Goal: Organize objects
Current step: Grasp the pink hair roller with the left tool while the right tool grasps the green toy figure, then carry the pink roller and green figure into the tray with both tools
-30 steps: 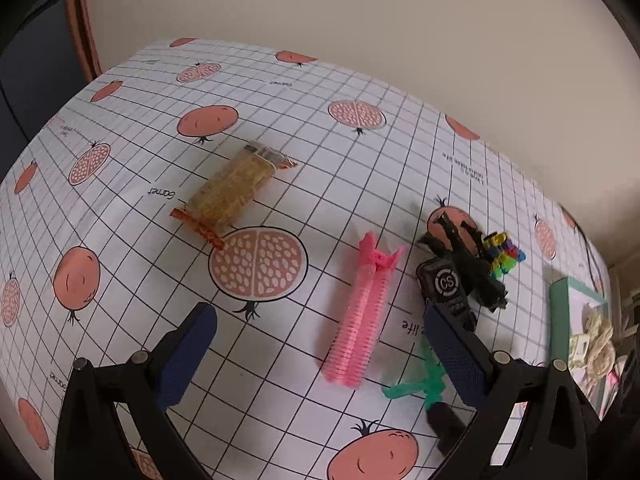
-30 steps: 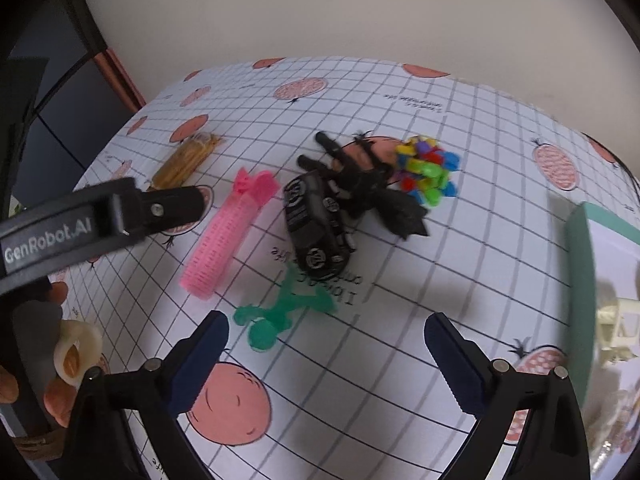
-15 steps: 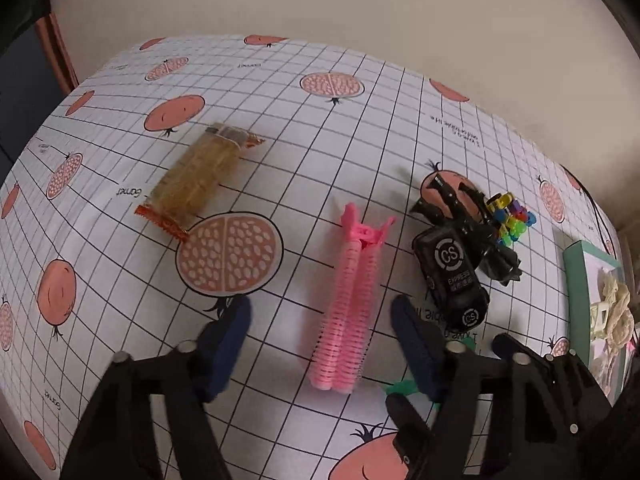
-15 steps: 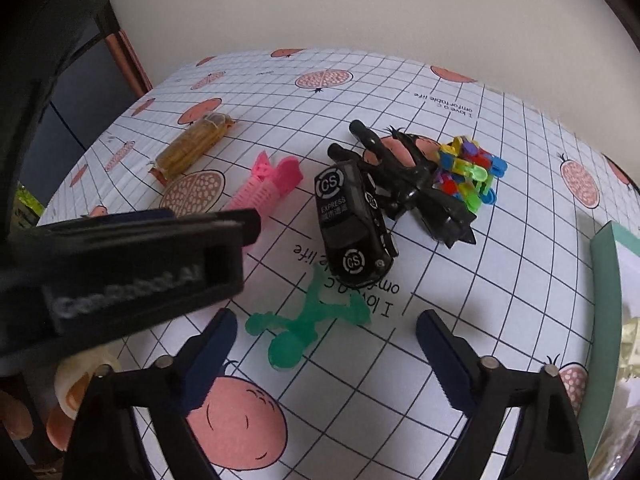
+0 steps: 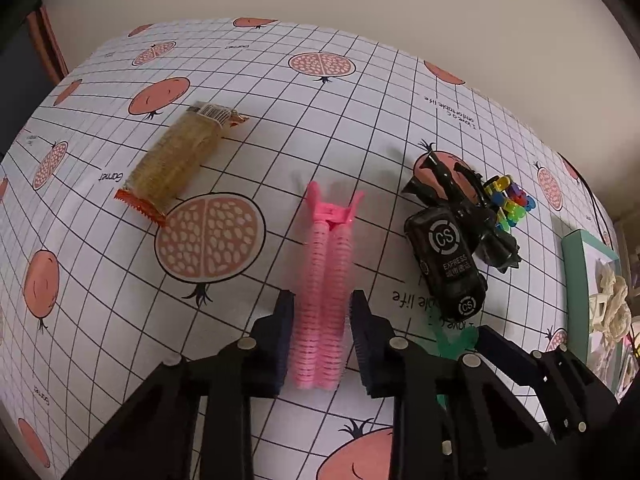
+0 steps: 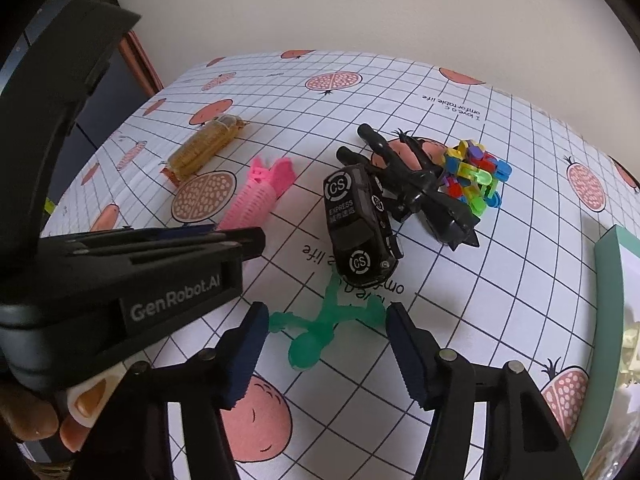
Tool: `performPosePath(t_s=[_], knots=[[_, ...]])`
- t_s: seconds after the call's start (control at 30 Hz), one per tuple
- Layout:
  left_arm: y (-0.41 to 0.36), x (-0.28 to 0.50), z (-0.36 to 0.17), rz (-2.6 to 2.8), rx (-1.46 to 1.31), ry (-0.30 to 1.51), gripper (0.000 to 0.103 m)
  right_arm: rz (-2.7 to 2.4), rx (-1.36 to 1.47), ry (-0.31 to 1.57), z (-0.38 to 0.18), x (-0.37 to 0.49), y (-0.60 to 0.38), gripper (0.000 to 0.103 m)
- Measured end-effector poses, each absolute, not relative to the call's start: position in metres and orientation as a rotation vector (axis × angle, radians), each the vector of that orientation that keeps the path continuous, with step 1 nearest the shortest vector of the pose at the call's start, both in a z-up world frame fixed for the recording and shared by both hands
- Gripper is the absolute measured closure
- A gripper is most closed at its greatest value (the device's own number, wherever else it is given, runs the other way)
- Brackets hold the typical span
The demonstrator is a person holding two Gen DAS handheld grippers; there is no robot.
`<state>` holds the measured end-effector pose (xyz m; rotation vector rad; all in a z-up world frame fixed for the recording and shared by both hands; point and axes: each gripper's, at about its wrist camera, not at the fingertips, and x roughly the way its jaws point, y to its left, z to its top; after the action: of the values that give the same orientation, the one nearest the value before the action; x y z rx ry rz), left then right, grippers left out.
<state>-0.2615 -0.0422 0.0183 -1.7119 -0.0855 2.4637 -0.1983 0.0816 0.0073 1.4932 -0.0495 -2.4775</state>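
1. You are holding the left tongs low over the table, with the pink hair roller clip lying between the two fingers. The fingers are sitting right beside the clip on both sides, nearly closed. I cannot tell if they are squeezing it yet.

2. You are holding the right tongs partly open around the green toy figure. It is lying flat on the table between the fingers, and they are not touching it. These tongs are holding nothing.

3. The black toy car is lying just past the green figure. A black plastic toy and a little heap of colourful clips are lying behind the car, touching each other. A snack packet is lying off to the left by itself.

4. A green box is sitting at the right edge of the table with pale things inside. It looks like the place for tidy things.

5. I think you are picking up the pink clip now. Next, pinch it firmly and lift it straight up. Be careful, because both tongs are working very near each other.
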Motion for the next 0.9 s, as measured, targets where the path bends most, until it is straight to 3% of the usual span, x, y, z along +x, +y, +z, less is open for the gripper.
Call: performPosePath(t_s=[0.27,0.9], knots=[[-0.048,-0.26,0.023,2.482,-1.738,-0.11,0.075,-2.453,1.501,-0.057,0.009,-0.197,0.084,0.048],[-0.048,-0.26,0.074,2.571,-1.617,-0.127,0.075,-2.524,1.438,-0.151,0.05,-0.187,0.121,0.049]])
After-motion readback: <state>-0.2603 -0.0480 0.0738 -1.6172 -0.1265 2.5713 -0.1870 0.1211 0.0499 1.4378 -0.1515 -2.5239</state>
